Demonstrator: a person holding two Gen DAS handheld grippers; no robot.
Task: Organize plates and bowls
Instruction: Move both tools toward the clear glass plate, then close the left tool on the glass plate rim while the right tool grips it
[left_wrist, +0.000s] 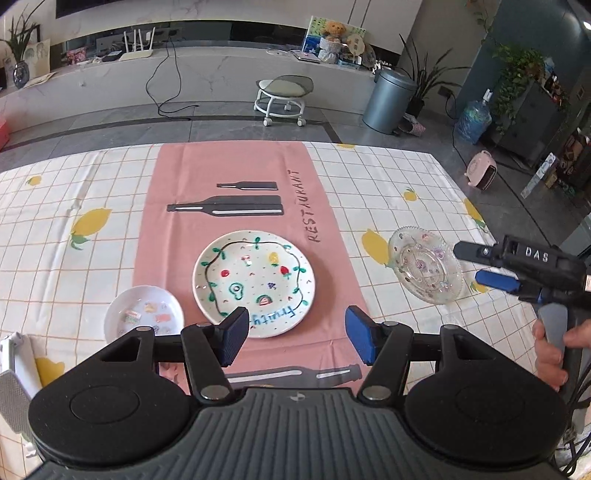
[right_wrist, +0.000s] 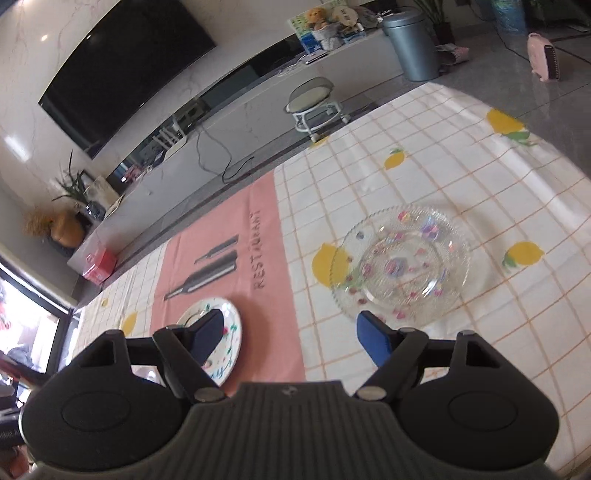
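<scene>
Both claws stand open and empty. The left claw hangs at lower centre over the painted plate on the pink mat; the right claw faces the glass plate at centre right. A small dish sits lower left on the tabletop. Risks: glass slipping from 2 pads, thin rims dragging the cloth.

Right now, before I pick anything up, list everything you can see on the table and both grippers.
painted plate: one, white with fruit drawings, on the pink mat
glass plate: one, clear with coloured specks, on the tablecloth right of the mat
small bowl: one, white, left of the painted plate
pink mat: one, bottle prints, centre of table
tablecloth: one, white grid with lemons
left gripper: open, empty, over the painted plate
right gripper: open, empty, near the glass plate
hand: one, holding the right gripper
</scene>
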